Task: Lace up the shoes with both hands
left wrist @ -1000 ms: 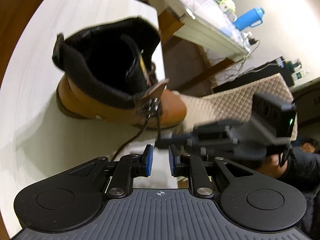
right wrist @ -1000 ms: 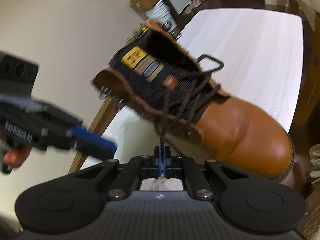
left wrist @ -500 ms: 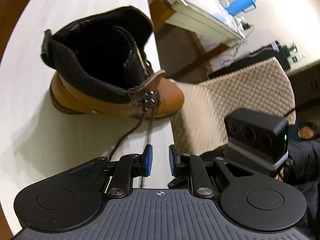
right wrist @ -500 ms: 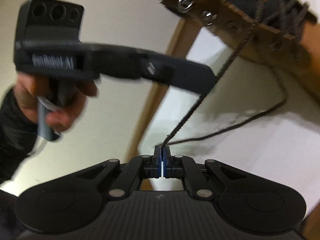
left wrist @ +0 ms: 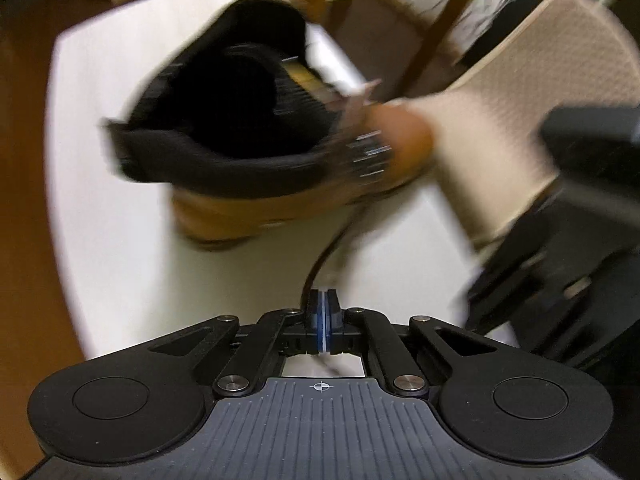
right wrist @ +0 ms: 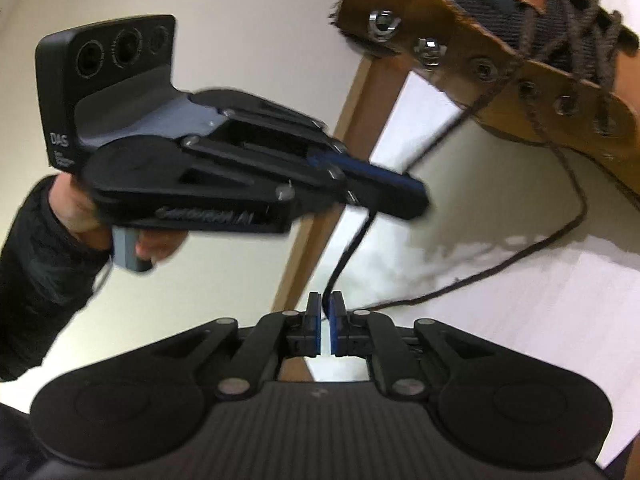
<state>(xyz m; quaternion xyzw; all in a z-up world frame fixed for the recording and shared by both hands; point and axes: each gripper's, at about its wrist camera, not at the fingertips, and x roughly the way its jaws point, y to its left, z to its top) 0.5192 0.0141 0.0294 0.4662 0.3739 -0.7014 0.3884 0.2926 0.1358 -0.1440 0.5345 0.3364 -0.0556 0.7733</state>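
Note:
A tan leather boot (left wrist: 280, 200) with a black padded collar stands on the white table (left wrist: 120, 240); the left wrist view is blurred. It also shows in the right wrist view (right wrist: 520, 80), with metal eyelets and dark brown laces. My left gripper (left wrist: 322, 304) is shut on a lace end (left wrist: 320, 264). In the right wrist view the left gripper (right wrist: 400, 196) holds the lace tip (right wrist: 348, 248), which hangs down between the pads of my right gripper (right wrist: 325, 316). The right jaws stand slightly apart.
Another lace (right wrist: 520, 256) trails loose over the table (right wrist: 520, 340). A quilted beige chair (left wrist: 560, 60) stands beyond the table's edge. A wooden table leg (right wrist: 332, 176) shows below the top.
My left gripper has closed on the lace end. My right gripper, shut on the lace before, has opened a little. The left camera is swinging, blurring its view.

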